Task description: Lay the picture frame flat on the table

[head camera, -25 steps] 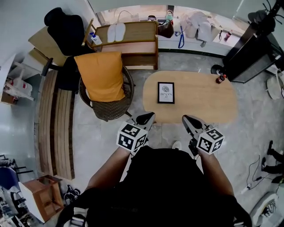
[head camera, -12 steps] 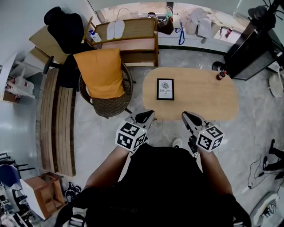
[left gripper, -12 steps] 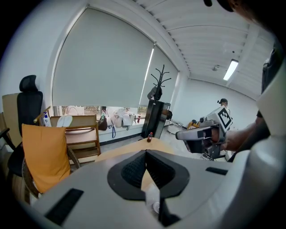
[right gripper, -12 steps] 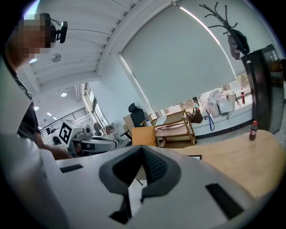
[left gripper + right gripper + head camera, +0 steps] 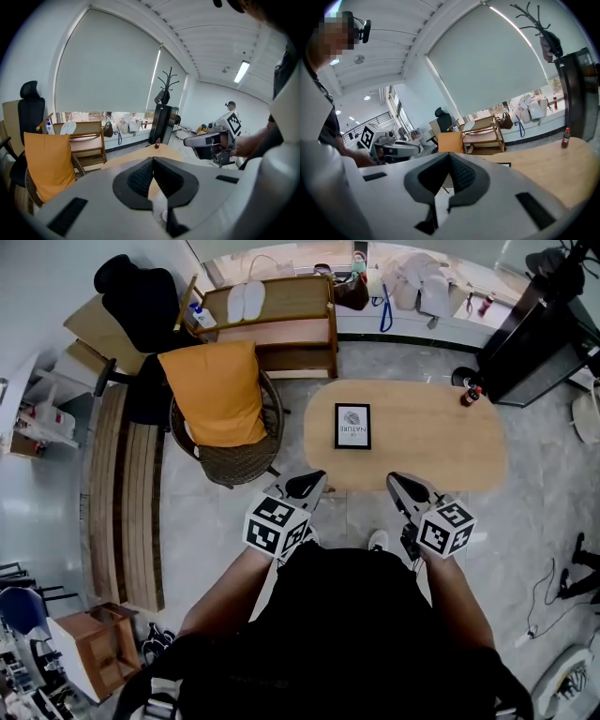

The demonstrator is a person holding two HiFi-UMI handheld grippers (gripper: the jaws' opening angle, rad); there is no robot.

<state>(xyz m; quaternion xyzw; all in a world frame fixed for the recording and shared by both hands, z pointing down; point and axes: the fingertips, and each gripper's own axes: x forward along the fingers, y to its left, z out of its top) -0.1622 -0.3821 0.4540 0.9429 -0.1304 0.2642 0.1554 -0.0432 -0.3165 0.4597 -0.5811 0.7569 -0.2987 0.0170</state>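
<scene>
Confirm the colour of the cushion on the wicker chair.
The cushion is plain orange-yellow, no pattern; the head view shows it best.

My views are bright and sharp, lit by a ceiling strip (image 5: 242, 71) and a daylit blind (image 5: 105, 70), fisheye-bent with dark corners.

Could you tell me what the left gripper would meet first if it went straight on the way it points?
Most likely the wooden table near its front edge: the left gripper, jaws together, slants down toward it. The picture frame lies further on, though depth is unclear.
</scene>
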